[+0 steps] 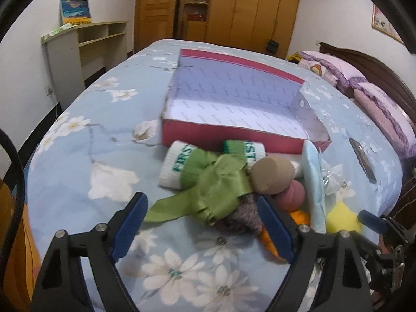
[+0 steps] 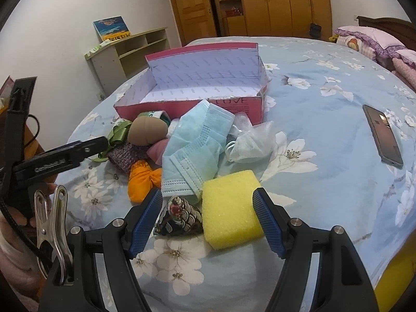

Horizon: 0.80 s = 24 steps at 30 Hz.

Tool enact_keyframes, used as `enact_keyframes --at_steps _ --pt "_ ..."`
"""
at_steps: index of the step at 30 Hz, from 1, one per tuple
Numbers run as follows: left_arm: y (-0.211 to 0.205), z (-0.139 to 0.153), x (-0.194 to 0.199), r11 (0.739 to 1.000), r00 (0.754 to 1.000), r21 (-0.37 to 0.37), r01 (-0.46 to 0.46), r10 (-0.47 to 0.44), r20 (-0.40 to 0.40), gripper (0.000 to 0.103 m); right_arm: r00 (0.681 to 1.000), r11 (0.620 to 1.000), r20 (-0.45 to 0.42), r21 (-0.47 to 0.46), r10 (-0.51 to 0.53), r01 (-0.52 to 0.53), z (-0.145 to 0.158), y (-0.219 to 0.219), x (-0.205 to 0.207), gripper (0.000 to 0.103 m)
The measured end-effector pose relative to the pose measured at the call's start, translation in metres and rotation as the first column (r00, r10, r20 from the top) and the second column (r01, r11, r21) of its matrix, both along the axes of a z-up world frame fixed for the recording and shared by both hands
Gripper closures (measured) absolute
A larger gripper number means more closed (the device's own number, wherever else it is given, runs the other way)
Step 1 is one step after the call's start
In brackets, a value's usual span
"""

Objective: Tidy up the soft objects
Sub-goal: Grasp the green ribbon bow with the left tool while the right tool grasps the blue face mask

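A pile of soft things lies on the bed in front of an open pink box [image 1: 234, 132] [image 2: 234, 104]. In the left wrist view my left gripper [image 1: 201, 217] is open, its fingers either side of a green ribbon [image 1: 208, 187] and a grey knitted piece [image 1: 241, 218], beside a white sock [image 1: 179, 166], a brown puff [image 1: 273, 174] and a pink puff [image 1: 291, 195]. In the right wrist view my right gripper [image 2: 208, 208] is open around a yellow sponge [image 2: 231, 208] and a dark patterned pouch [image 2: 182, 215]. A blue face mask [image 2: 195, 143], an orange cloth [image 2: 143, 179] and a white mesh pouf [image 2: 252, 140] lie behind.
A phone [image 2: 383, 135] lies on the floral bedspread [image 2: 325, 182] to the right. Pink pillows [image 2: 377, 39] sit at the headboard. A shelf unit [image 2: 130, 49] stands by the wall on the left, a wooden wardrobe [image 2: 273, 2] behind. The left gripper's arm [image 2: 59, 156] shows at the left.
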<state>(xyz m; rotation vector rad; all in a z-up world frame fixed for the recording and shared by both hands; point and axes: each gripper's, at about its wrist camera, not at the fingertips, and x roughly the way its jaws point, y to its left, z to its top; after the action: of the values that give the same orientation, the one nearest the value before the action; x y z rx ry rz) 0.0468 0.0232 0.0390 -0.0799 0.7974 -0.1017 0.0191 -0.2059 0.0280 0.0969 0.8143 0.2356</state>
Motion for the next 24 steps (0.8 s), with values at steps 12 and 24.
enact_keyframes --at_steps 12,24 --pt "-0.004 -0.016 0.028 0.999 0.998 -0.038 0.02 -0.022 -0.054 0.056 0.999 0.999 0.012 0.001 0.052 -0.052 0.005 0.014 0.017 0.029" --pt "-0.001 -0.017 0.023 0.997 0.998 -0.068 0.041 -0.044 -0.045 0.077 0.998 0.998 -0.026 0.029 0.063 -0.062 -0.004 0.019 0.034 0.029"
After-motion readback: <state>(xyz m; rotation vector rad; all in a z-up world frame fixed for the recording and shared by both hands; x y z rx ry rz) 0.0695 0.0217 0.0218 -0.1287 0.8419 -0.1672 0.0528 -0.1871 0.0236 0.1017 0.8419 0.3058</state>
